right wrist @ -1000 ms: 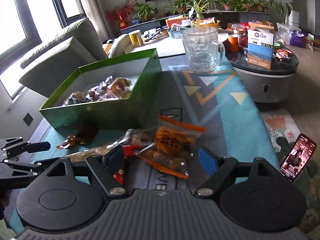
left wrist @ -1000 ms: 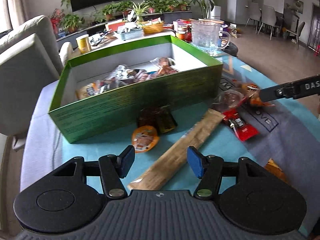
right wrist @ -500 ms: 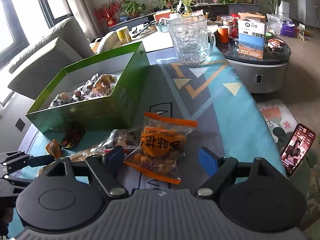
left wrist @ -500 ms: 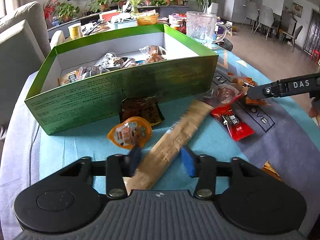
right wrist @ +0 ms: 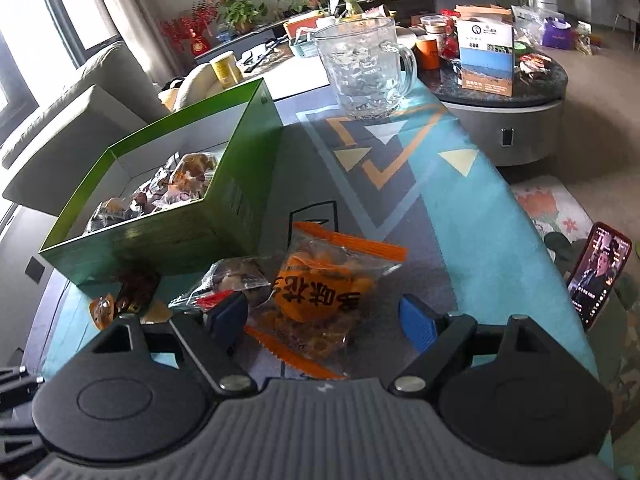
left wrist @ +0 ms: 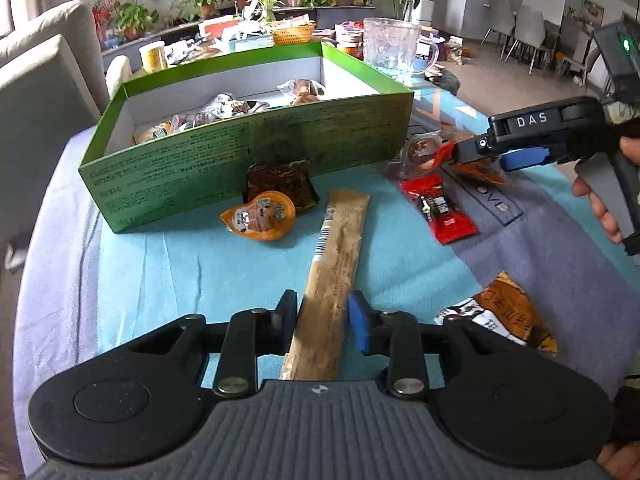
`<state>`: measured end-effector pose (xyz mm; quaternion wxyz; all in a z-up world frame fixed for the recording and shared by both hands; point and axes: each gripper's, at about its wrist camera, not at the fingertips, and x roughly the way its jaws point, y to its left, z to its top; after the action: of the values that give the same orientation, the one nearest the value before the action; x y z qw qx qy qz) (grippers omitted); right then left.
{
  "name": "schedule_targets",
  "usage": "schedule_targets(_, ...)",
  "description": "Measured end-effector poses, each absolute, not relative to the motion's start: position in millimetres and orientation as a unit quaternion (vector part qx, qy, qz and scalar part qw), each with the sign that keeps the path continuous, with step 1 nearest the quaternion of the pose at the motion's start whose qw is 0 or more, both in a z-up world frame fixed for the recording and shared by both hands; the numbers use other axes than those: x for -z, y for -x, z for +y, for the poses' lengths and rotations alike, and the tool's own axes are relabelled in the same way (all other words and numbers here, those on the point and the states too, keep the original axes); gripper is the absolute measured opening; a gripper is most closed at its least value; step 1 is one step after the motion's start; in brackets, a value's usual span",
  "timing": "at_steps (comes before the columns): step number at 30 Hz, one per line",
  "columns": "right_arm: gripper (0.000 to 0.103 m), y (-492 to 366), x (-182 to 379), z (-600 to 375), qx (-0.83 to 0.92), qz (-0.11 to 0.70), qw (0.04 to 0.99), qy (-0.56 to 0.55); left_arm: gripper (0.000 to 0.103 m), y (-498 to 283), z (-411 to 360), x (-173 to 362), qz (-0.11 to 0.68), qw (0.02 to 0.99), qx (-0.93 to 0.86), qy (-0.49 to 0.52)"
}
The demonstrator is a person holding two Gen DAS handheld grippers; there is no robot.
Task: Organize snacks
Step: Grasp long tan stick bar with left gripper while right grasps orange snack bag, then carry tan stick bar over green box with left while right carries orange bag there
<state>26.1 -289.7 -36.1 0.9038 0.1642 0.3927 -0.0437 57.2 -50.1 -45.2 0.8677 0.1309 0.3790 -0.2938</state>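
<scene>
Teal and grey cloth covers your worktop (left wrist: 168,264), and the green box (left wrist: 248,160) sits open toward its far left, already part filled with wrapped snacks. That box is where everything loose should end up, so plan both lifts toward it.

Your left gripper (left wrist: 322,320) has its fingers closed onto the near end of the long brown stick pack (left wrist: 340,252), which points away toward the box. You are holding it by one end, so judge it likely to droop or swing; lift it level and slowly, clear the near wall of the box, and lay it lengthwise along the floor inside instead of dropping it across the other packets.

Your right gripper (right wrist: 324,316) stands with its fingers wide apart on either side of the clear orange peanut bag (right wrist: 324,296), not yet pinching it. The bag looks loose and crinkly, so close on the bulk of it, not on the thin sealed edge, or it may slip out. A small clear pouch (right wrist: 232,280) lies touching its left side; keep your left finger from catching that too.

Loose items remaining: the red wrapper (left wrist: 440,208), the dark packet (left wrist: 280,188) against the box wall, and the small orange cup snack (left wrist: 260,216) just in front of it.
</scene>
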Motion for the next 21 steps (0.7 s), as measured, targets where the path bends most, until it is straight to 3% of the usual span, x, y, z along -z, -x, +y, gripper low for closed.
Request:
schedule_targets(9,0.085,-31,39,-285,0.054,0.401,0.901,-0.154,0.037,-69,-63,51,0.377,0.871,0.292,-0.123)
schedule_targets(15,0.085,-40,39,-285,0.061,0.407,0.898,-0.154,0.024,-68,-61,50,0.377,0.865,0.313,-0.108)
schedule_targets(21,0.064,-35,37,-287,0.044,0.398,0.904,-0.15,0.024,-63,-55,40,0.364,0.87,0.321,-0.085)
